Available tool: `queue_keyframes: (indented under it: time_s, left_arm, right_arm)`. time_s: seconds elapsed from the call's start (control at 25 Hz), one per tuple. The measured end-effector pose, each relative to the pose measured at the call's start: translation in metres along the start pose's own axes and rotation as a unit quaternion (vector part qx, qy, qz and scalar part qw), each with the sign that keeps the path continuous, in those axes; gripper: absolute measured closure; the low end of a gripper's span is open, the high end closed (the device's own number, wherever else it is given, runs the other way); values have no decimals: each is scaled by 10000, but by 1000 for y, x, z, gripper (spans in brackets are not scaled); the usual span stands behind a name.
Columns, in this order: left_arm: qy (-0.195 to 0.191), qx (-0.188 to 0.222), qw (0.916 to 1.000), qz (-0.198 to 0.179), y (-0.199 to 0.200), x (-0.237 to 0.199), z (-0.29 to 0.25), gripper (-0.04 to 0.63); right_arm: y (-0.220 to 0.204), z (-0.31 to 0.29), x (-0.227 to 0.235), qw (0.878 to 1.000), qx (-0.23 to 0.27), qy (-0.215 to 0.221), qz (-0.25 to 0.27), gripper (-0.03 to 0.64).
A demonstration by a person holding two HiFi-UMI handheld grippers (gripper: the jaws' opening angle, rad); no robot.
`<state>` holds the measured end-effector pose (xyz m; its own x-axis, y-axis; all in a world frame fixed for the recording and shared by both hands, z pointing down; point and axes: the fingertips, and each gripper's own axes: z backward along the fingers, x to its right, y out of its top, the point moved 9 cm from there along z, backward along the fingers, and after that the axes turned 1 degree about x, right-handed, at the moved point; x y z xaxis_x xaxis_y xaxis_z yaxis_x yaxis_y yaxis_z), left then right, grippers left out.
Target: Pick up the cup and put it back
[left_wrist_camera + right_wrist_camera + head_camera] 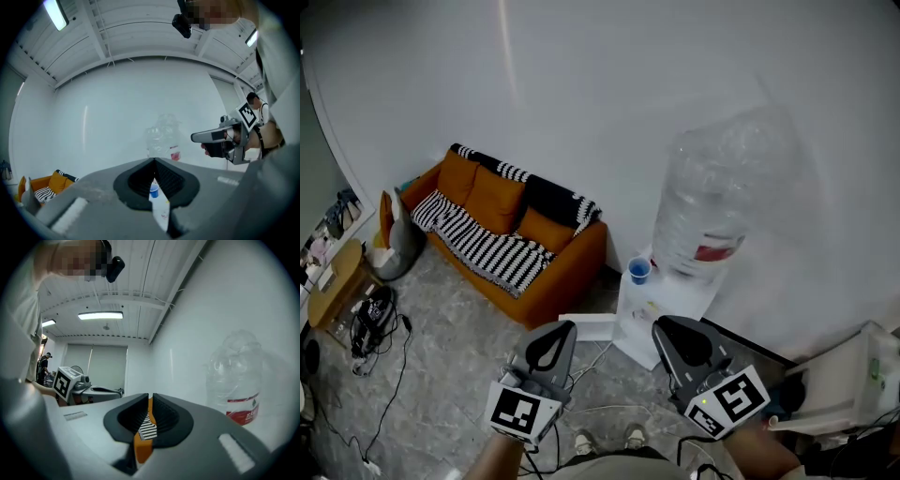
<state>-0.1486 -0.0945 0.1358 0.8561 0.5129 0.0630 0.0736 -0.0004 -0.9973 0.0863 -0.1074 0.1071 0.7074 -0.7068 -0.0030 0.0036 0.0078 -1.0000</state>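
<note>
A plain white wall [609, 94] fills the upper part of the head view, and a grey stone-patterned floor [450, 375] spreads below it. An orange sofa [502, 234] stands against the wall, with orange cushions and a black-and-white striped blanket [487, 246] draped over its back and seat. To the right of the sofa, also against the wall, stands a white water dispenser [661, 309] with a large clear bottle [717, 202] upended on it; the bottle bears a red label. A tangle of black cables [370, 319] lies on the floor near the sofa's far end. Both grippers are raised side by side in front of the person, well apart from the dispenser and pointing roughly level toward it. The left gripper [154, 160] is clenched, its dark ribbed pads meeting at the tips with only a thin slit below, and nothing is between them. The right gripper [150, 397] is likewise clenched on nothing; only the distant sofa shows through its slit. The blue cup [639, 271] stands upright on the dispenser's white top, at the edge nearest the sofa, just beside the foot of the bottle and untouched by either gripper.
</note>
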Motion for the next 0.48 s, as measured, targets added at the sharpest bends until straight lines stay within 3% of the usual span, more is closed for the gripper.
queue_keyframes:
  time_s: [0.48]
  left_arm:
    - [-82, -250, 9996, -29, -14, 26, 36, 592]
  right_arm:
    - [-10, 25, -21, 9987, -420, 289, 90, 612]
